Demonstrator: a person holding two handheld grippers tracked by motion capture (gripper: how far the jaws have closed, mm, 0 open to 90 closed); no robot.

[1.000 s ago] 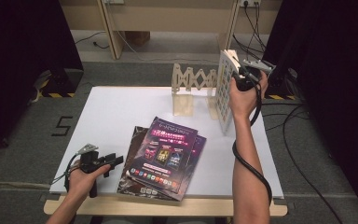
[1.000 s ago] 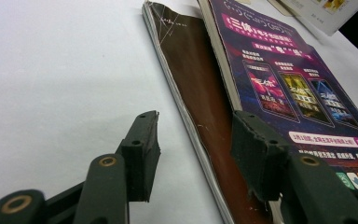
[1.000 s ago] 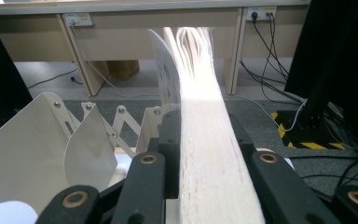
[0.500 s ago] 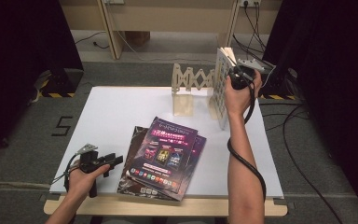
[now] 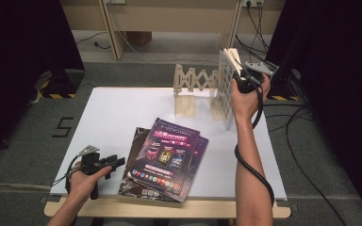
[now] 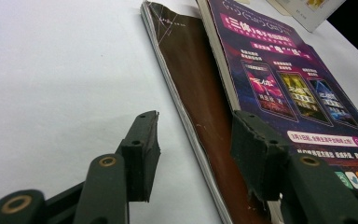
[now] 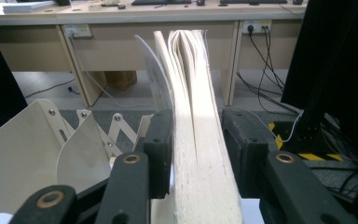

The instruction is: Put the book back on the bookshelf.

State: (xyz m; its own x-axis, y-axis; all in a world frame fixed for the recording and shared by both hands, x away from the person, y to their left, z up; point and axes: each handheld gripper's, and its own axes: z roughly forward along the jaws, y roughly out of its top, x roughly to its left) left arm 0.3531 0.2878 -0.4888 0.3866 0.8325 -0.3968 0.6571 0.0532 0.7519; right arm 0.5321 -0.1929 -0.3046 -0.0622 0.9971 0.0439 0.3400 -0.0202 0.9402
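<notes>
Between the right gripper's (image 7: pixel 196 154) just-loosening jaws, an upright book (image 7: pixel 200 154) of fanned cream pages.

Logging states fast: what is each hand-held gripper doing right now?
Left hand-held gripper: open, empty, jaws straddling the magazines' edge.
Right hand-held gripper: jaws just been opening; the upright book stands between them, apparently unpressed.

At the table's (image 5: pixel 122 113) far right, our right tongs (image 5: pixel 239 74) sit around the top edge of an upright white book (image 5: pixel 226 87) beside the wooden rack (image 5: pixel 193 84). Our left tongs (image 5: pixel 115 161) rest near left, just beside the stacked magazines (image 5: pixel 167 157).
</notes>
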